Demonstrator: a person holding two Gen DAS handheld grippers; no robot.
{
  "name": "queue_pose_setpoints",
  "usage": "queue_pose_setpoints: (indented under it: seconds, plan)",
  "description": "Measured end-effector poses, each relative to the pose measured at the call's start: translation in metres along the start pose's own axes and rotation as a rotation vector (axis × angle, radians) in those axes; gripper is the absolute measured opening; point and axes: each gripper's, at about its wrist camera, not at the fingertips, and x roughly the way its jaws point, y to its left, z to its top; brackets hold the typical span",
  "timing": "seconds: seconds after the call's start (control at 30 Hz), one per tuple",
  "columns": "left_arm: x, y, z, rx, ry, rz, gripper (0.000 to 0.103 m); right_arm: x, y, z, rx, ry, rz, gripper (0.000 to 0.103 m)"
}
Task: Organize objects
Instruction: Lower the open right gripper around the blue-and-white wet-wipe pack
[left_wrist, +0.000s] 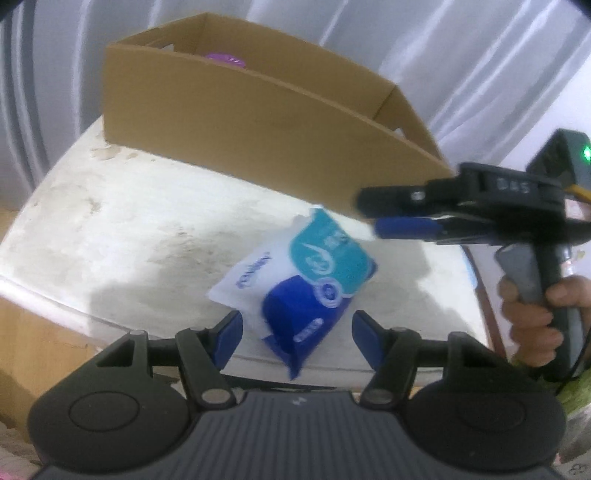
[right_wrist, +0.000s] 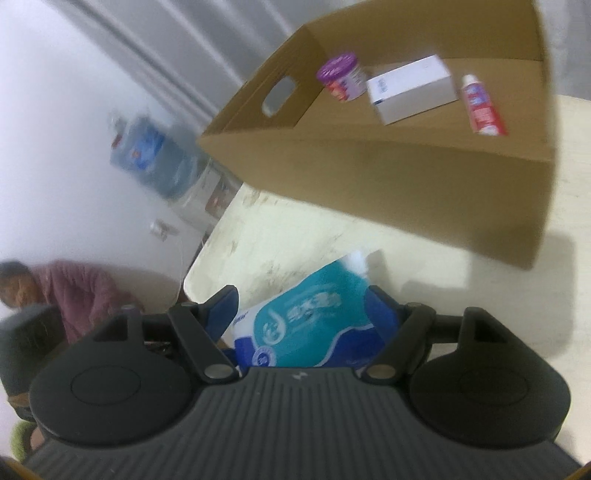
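Note:
A blue, teal and white tissue pack (left_wrist: 306, 280) sits tilted at the table's near edge, one corner past the rim. My left gripper (left_wrist: 297, 332) is open, its fingers standing clear on either side of the pack's lower end. My right gripper (left_wrist: 369, 218) comes in from the right, just above the pack's upper corner. In the right wrist view the tissue pack (right_wrist: 306, 325) lies between that gripper's (right_wrist: 303, 310) spread fingers, with a gap at the left pad. Behind stands an open cardboard box (right_wrist: 388, 177) holding a purple-lidded jar (right_wrist: 341, 75), a white carton (right_wrist: 413, 88) and a red-and-white tube (right_wrist: 482, 107).
The worn white table (left_wrist: 129, 229) has a rounded near edge. A hand (left_wrist: 535, 314) grips the right tool's handle. A water-cooler bottle (right_wrist: 155, 155) stands by the wall at left, and a person in pink (right_wrist: 74, 291) sits low beside the table. Curtains hang behind.

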Motion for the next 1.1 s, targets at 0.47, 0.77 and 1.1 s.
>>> queue_pose_setpoints:
  seconds: [0.47, 0.77, 1.1]
  plan:
    - [0.049, 0.004, 0.024, -0.024, 0.095, -0.046, 0.067, 0.021, -0.031, 0.000, 0.130, 0.037, 0.031, 0.087]
    - [0.051, 0.000, 0.032, 0.012, 0.093, -0.025, 0.070, 0.044, -0.027, -0.002, 0.114, 0.092, 0.046, 0.088]
    - [0.046, -0.002, 0.034, 0.028, 0.086, -0.002, 0.070, 0.048, -0.027, -0.007, 0.111, 0.102, 0.042, 0.089]
